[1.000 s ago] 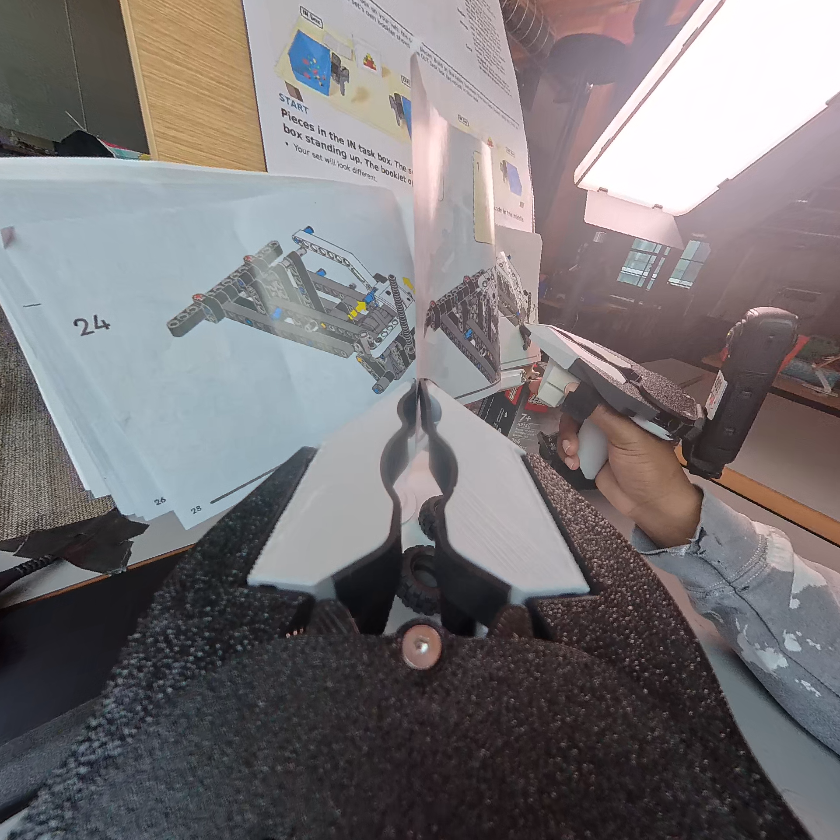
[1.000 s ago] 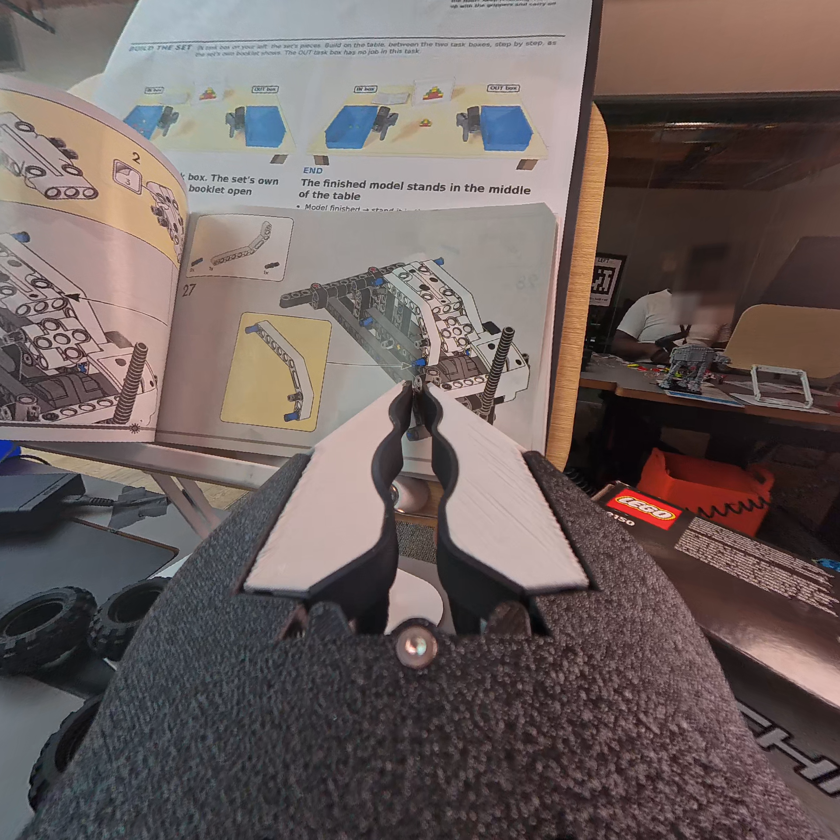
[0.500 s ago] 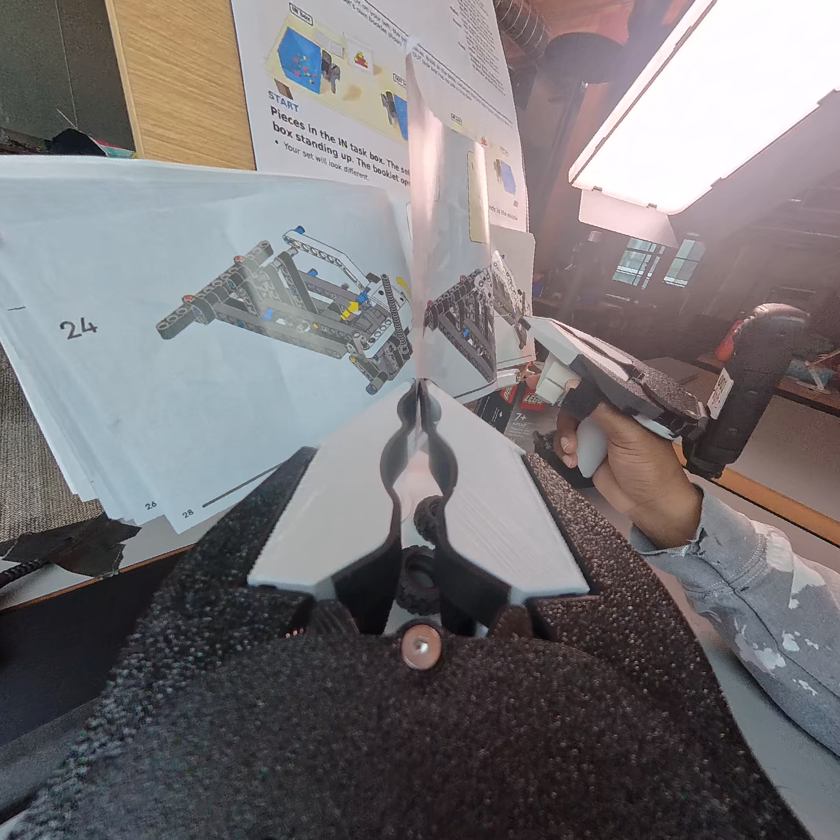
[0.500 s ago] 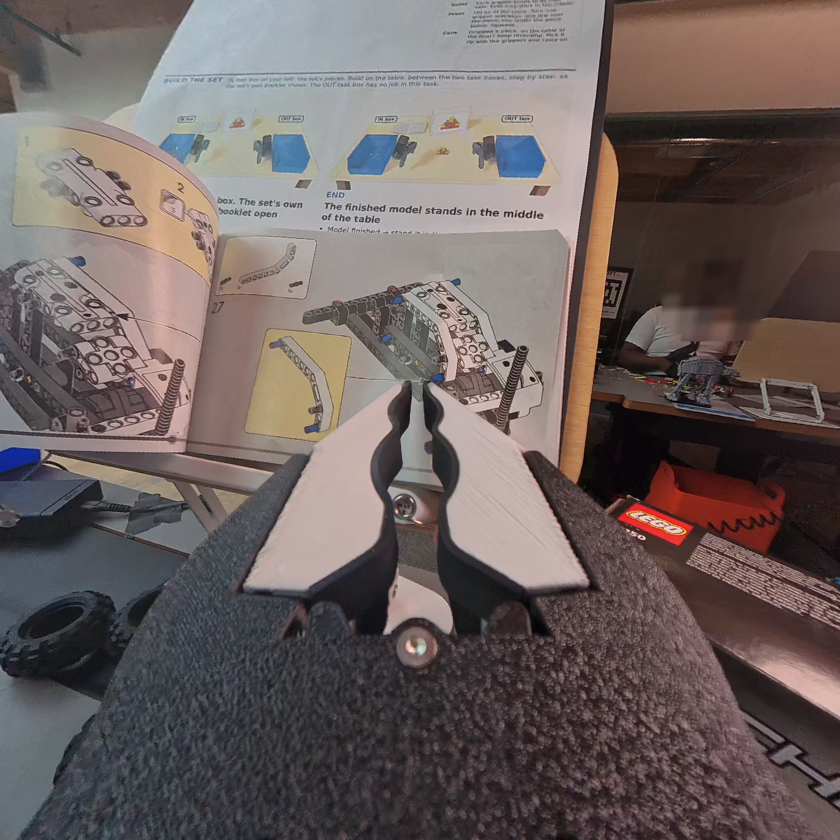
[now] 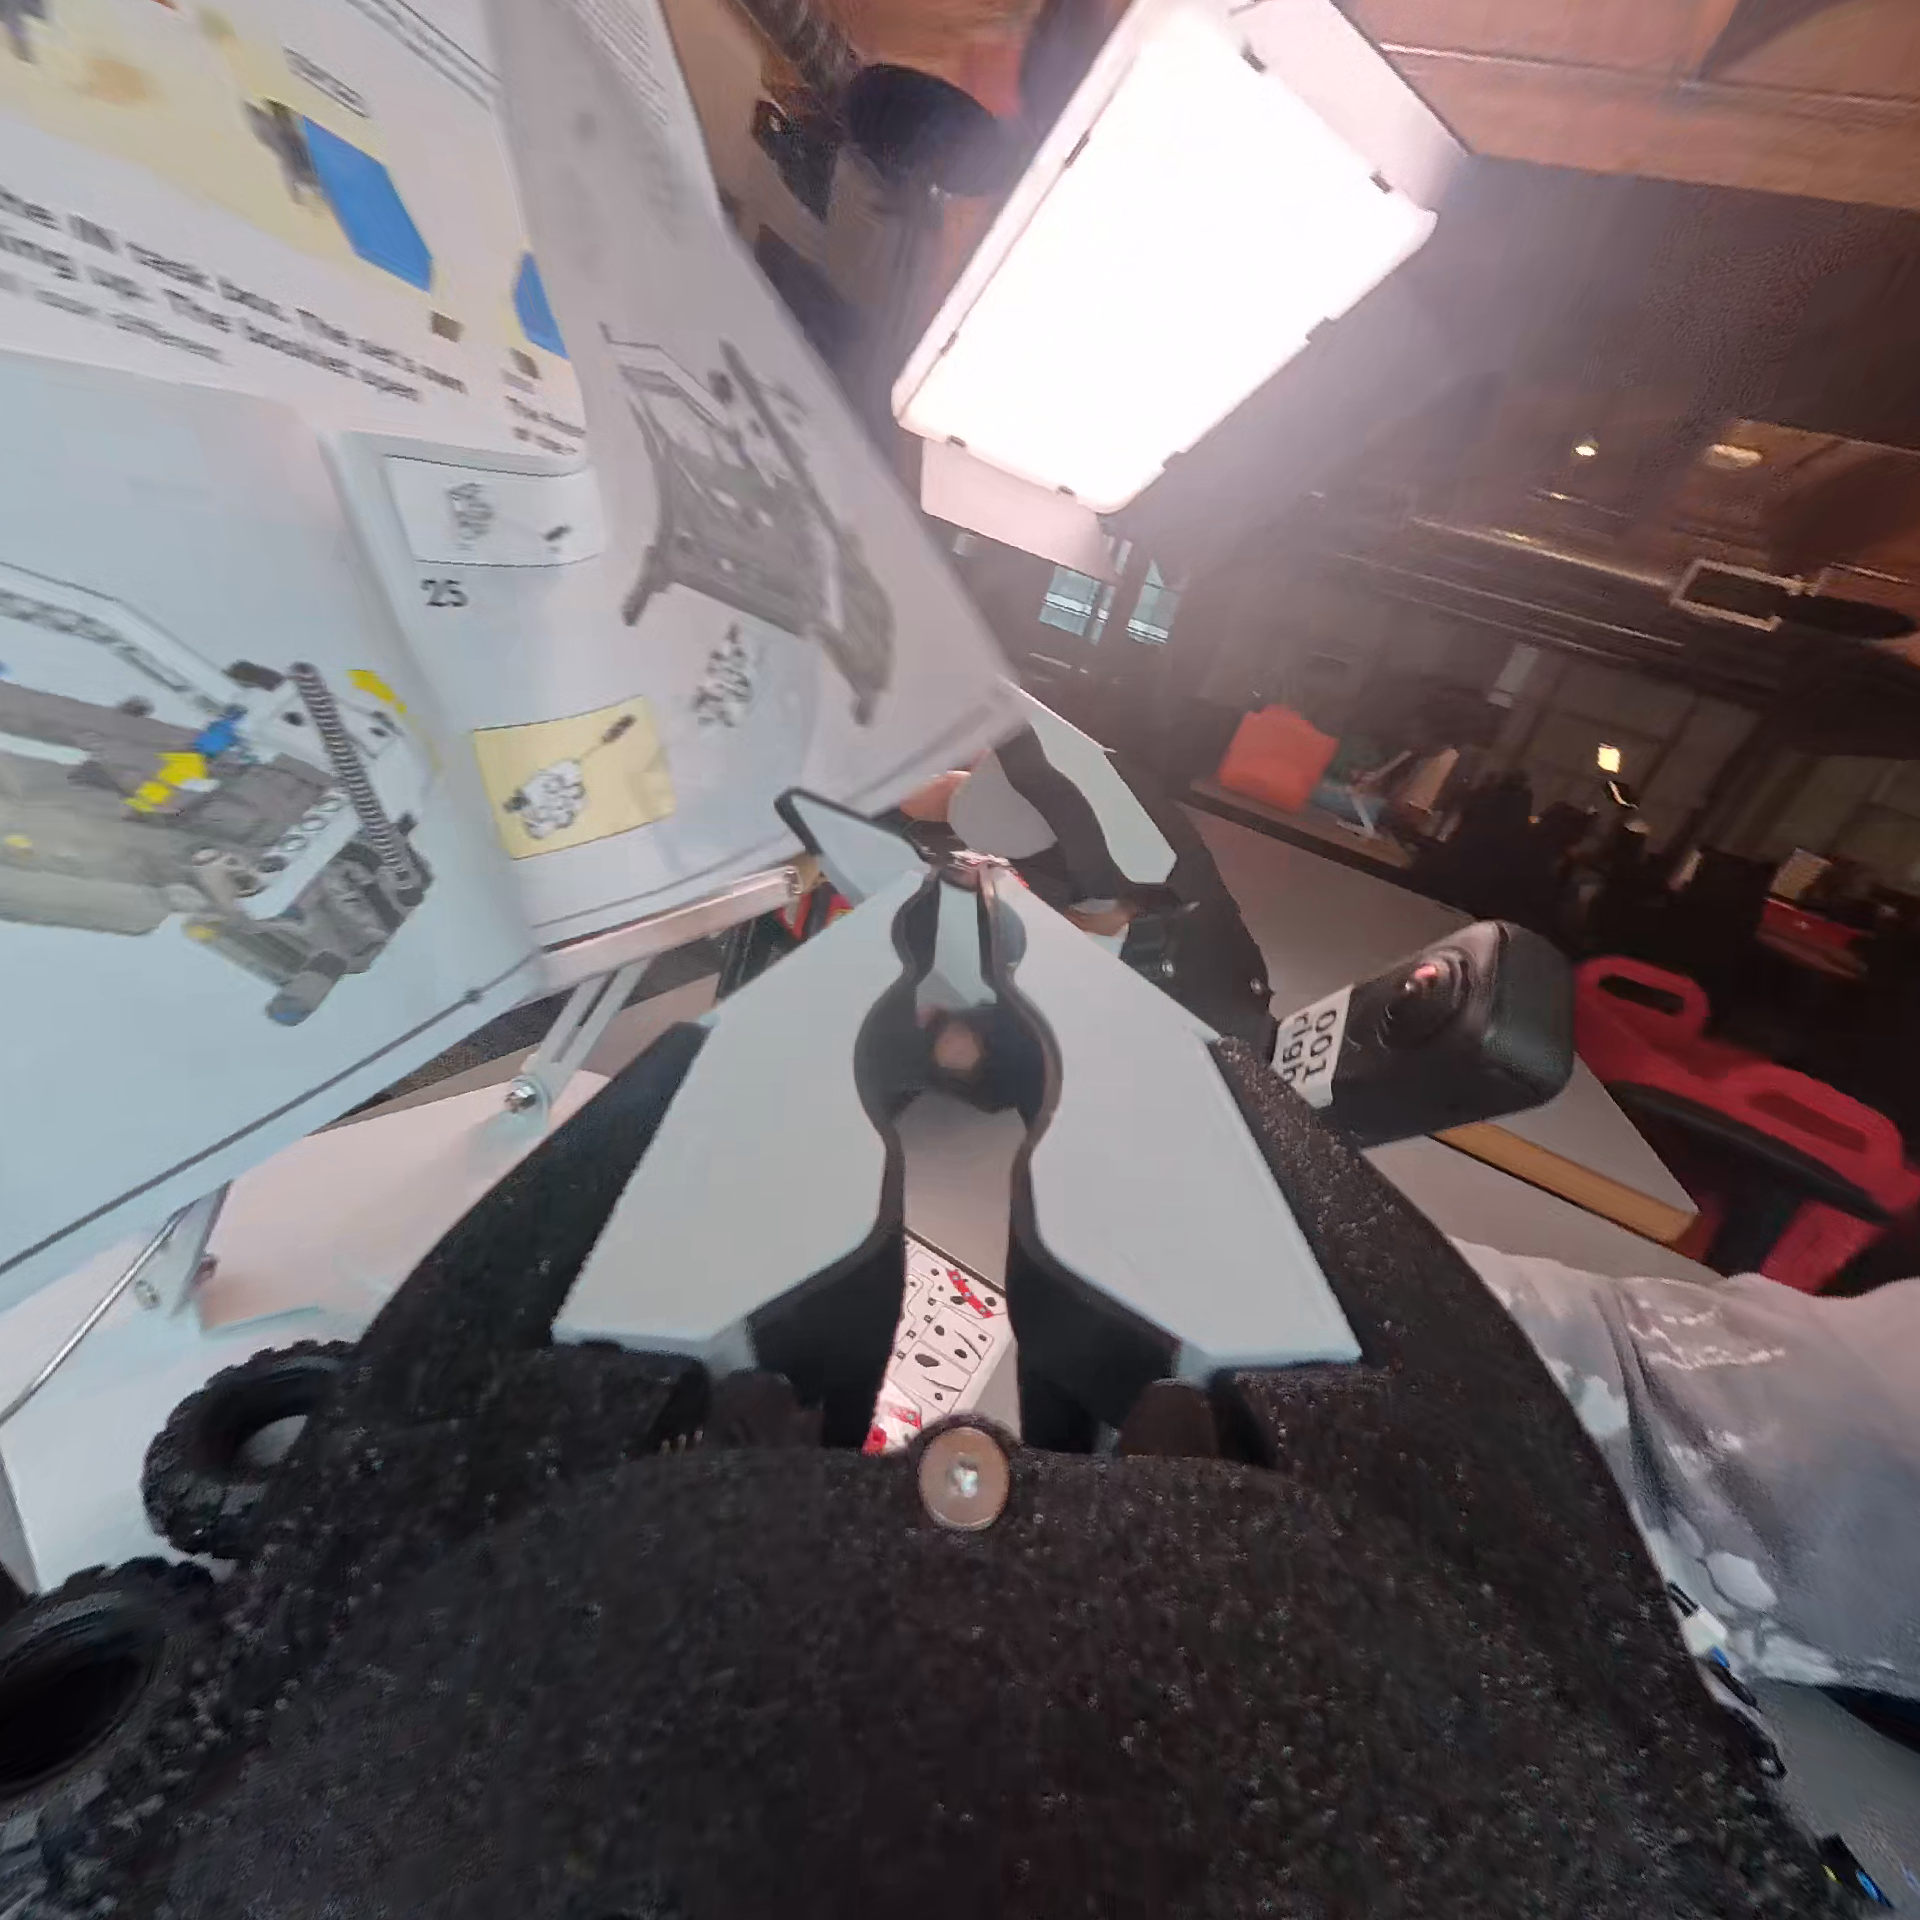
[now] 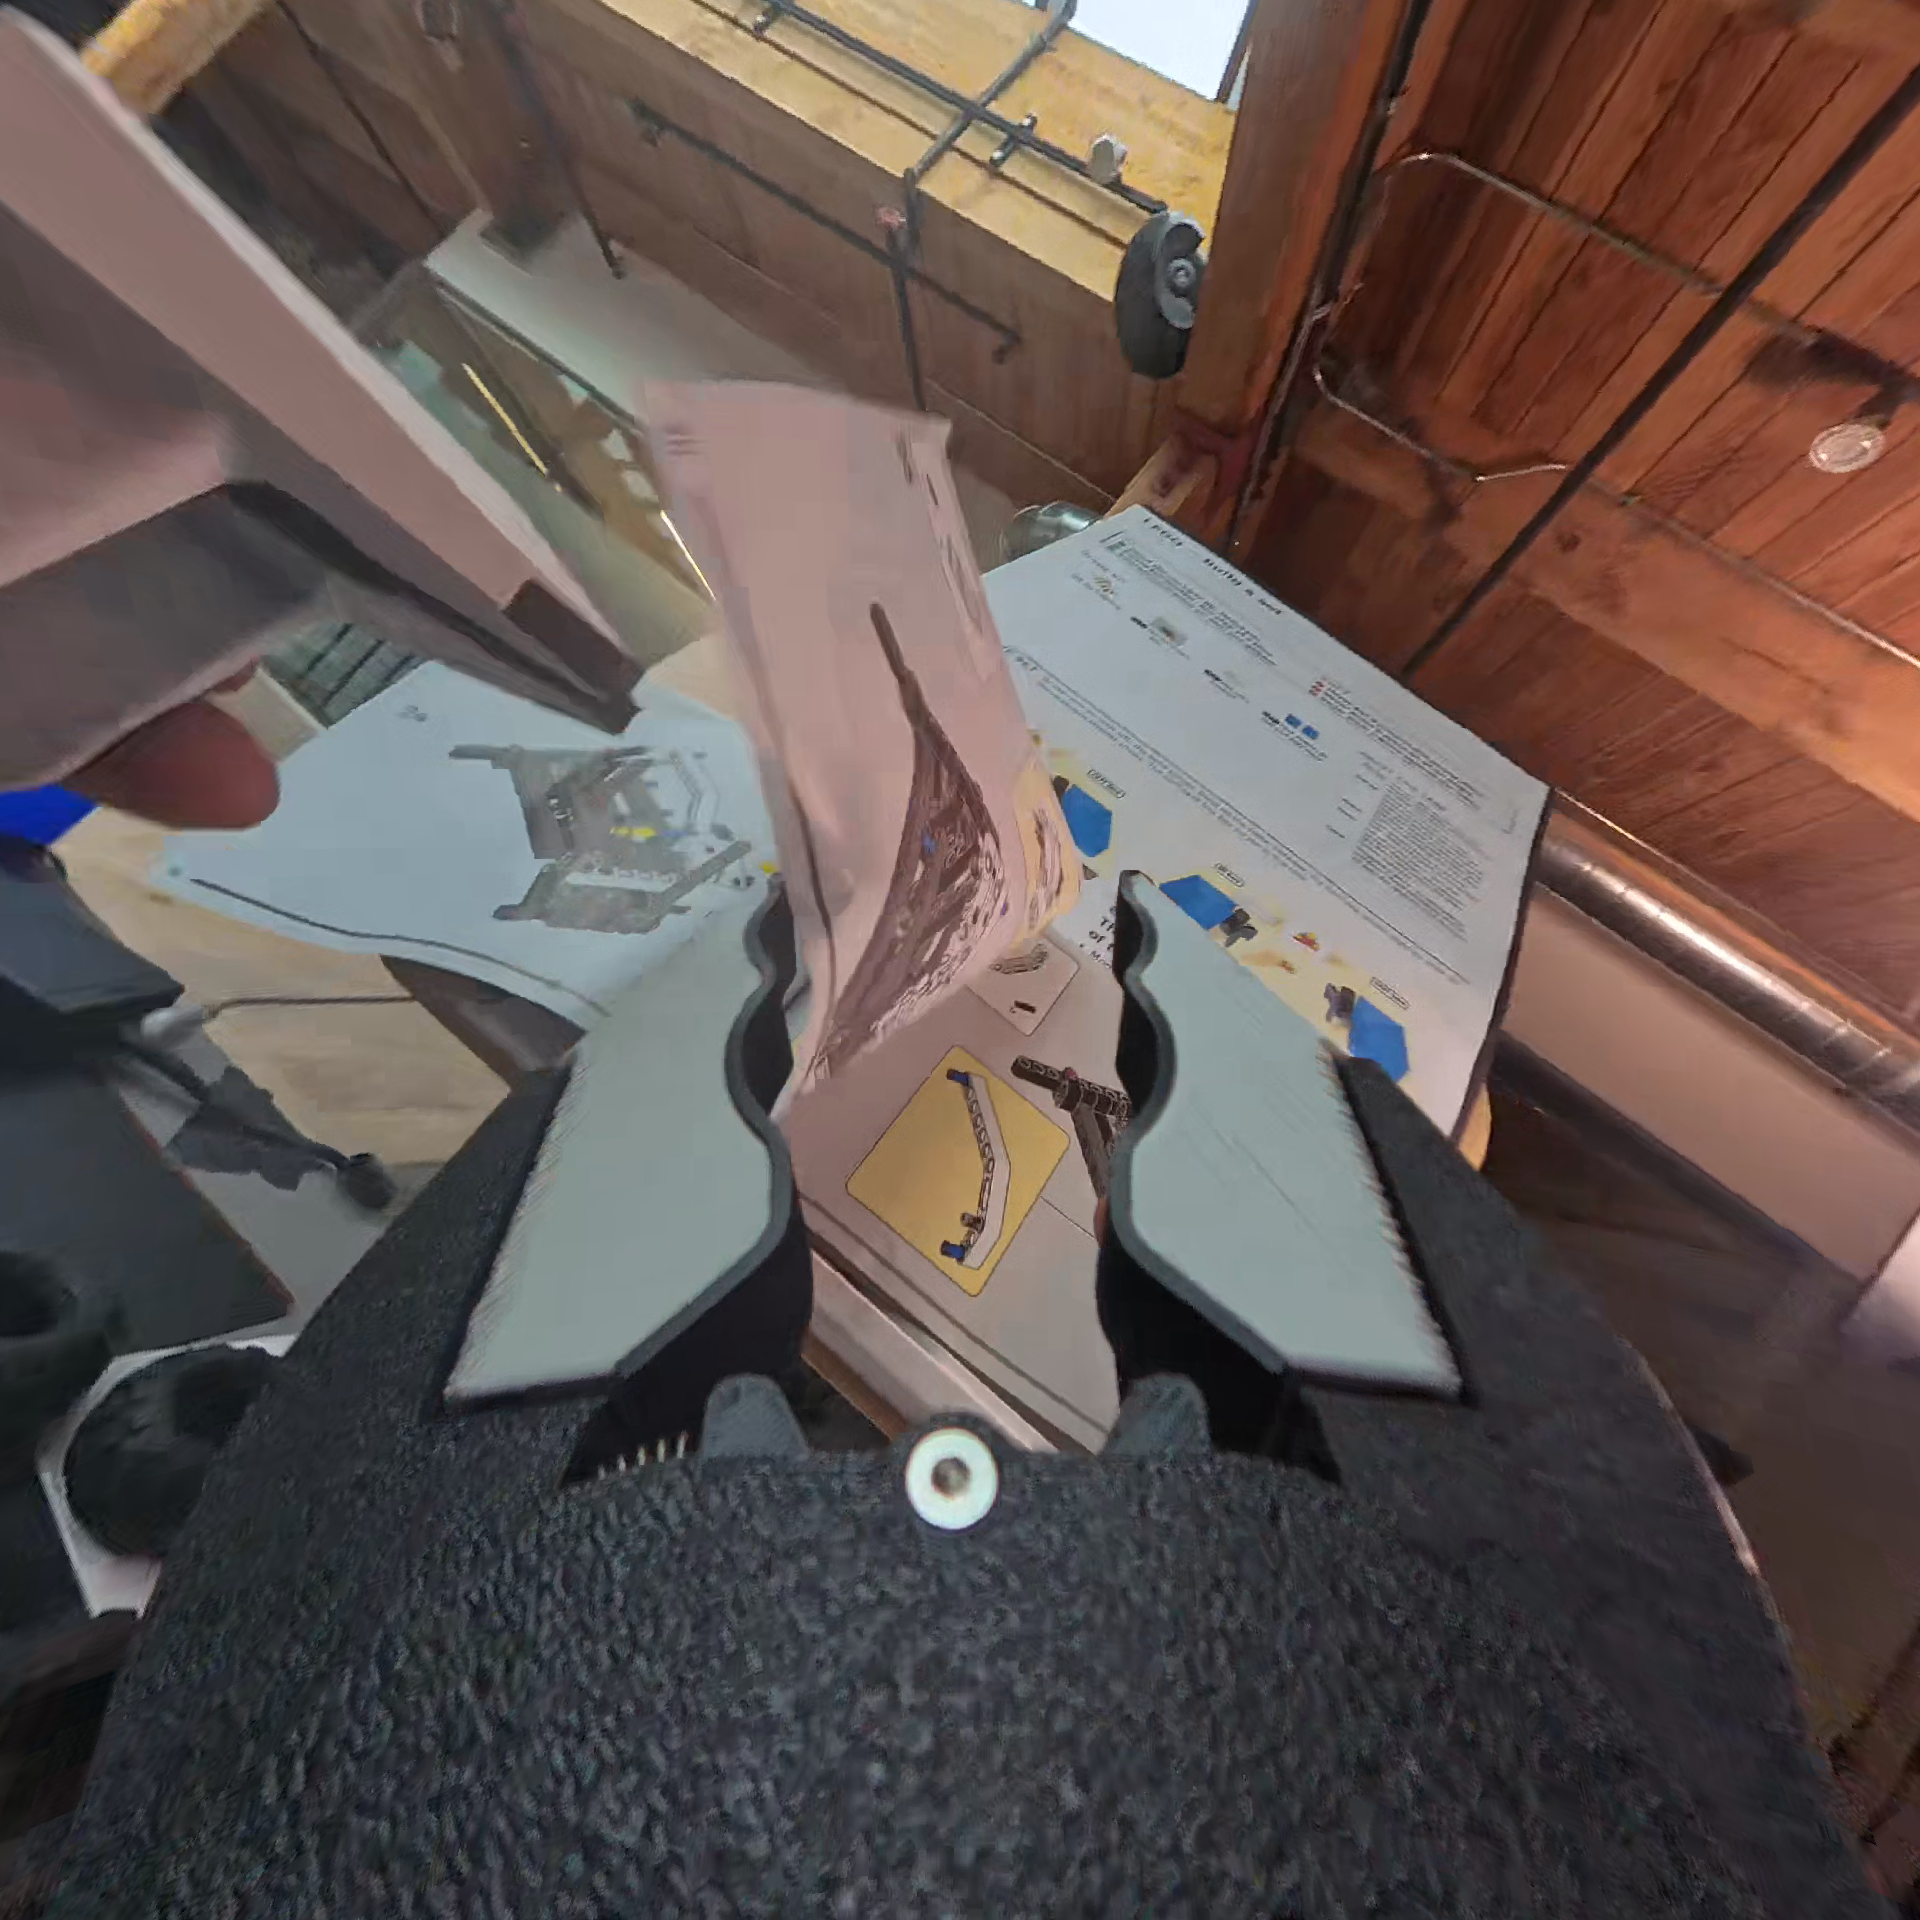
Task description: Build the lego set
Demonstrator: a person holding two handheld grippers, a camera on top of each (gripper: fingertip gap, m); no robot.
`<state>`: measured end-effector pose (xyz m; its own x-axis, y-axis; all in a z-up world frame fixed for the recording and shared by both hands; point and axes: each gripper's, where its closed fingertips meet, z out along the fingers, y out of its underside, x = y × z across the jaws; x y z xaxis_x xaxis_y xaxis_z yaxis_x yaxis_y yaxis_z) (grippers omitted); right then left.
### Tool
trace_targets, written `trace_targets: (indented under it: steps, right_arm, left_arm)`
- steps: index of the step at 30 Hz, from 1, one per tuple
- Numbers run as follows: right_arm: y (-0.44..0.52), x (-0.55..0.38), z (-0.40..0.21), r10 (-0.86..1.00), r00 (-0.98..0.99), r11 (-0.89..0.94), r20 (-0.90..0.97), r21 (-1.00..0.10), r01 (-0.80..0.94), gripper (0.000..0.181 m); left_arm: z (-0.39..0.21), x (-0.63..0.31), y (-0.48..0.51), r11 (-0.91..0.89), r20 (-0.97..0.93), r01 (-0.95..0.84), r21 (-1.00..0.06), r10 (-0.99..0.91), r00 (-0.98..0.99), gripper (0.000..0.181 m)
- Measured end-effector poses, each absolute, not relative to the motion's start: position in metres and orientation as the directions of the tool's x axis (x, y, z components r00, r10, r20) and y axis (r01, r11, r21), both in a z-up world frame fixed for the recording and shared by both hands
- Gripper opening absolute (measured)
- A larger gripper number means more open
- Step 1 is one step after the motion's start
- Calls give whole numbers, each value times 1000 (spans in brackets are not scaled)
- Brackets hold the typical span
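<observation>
The instruction booklet point(image 5: 312, 790) stands open on a metal stand. One loose page point(image 5: 769, 499) is raised and blurred. My left gripper point(image 5: 956, 883) is all but shut, with only a thin slit between the fingertips and nothing in it. It sits just below the page's lower corner. My right gripper point(image 6: 951, 894) is open, and the loose page point(image 6: 883, 727) hangs between its fingers, close to the left finger and not pinched. The right gripper also shows in the left wrist view point(image 5: 1039, 821), just beyond the left fingertips. The booklet's right page point(image 6: 966, 1164) lies behind the fingers.
A printed sheet point(image 6: 1247, 748) stands behind the booklet. Black tyres point(image 5: 239, 1423) lie on the table at the left and also show in the right wrist view point(image 6: 156, 1423). A bright light panel point(image 5: 1164, 249) hangs above. Red containers point(image 5: 1766, 1122) stand at the right. A sleeve point(image 5: 1662, 1455) is close by.
The left gripper has let go of the page and moved down and to the right. The right gripper has opened and tilted upward. The page now swings loose between the right fingers.
</observation>
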<state>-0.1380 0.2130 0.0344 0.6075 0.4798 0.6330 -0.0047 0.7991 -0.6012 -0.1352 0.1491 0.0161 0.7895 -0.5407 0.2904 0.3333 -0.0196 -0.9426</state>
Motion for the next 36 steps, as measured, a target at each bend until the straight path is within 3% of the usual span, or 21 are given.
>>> trace_targets:
  steps: [4, 9, 16, 20, 23, 25, 26, 29, 33, 36]
  right_arm:
    - [251, -102, 49, 576, 702, 671, 418, -733, -114, 40]
    - [314, -69, 32, 604, 771, 470, 201, -871, -141, 20]
    - [363, -46, -1, 543, 838, 268, 60, -958, -104, 20]
    - [374, -21, 8, 480, 876, 229, -47, -957, -177, 40]
    - [339, -18, 52, 508, 861, 428, 30, -876, -222, 37]
    - [299, -47, 68, 606, 776, 526, 174, -820, -227, 9]
    - [281, -69, 65, 663, 705, 537, 253, -816, -212, 4]
    - [252, -127, 32, 735, 554, 512, 391, -855, -76, 1]
    - [268, -157, -20, 701, 571, 426, 429, -893, 147, 7]
    - [289, -154, -41, 689, 612, 329, 388, -920, 213, 15]
  left_arm:
    - [18, -134, 147, 4, 251, 301, -953, -545, 800, 17]
    - [-23, -181, 168, -102, 291, 272, -957, -331, 898, 18]
    - [-68, -249, 180, -105, 393, 385, -917, -65, 917, 16]
    - [-69, -263, 179, -67, 415, 413, -908, -29, 909, 14]
    - [-69, -269, 180, -48, 412, 411, -910, -6, 911, 13]
    - [-67, -272, 182, -41, 408, 407, -912, 2, 913, 13]
    - [-65, -273, 183, -34, 403, 403, -915, 5, 915, 12]
    - [-59, -278, 186, -17, 375, 375, -927, 23, 927, 12]
    - [-57, -285, 192, -12, 359, 360, -933, 43, 932, 10]
    - [-56, -291, 195, -8, 345, 346, -938, 53, 937, 10]
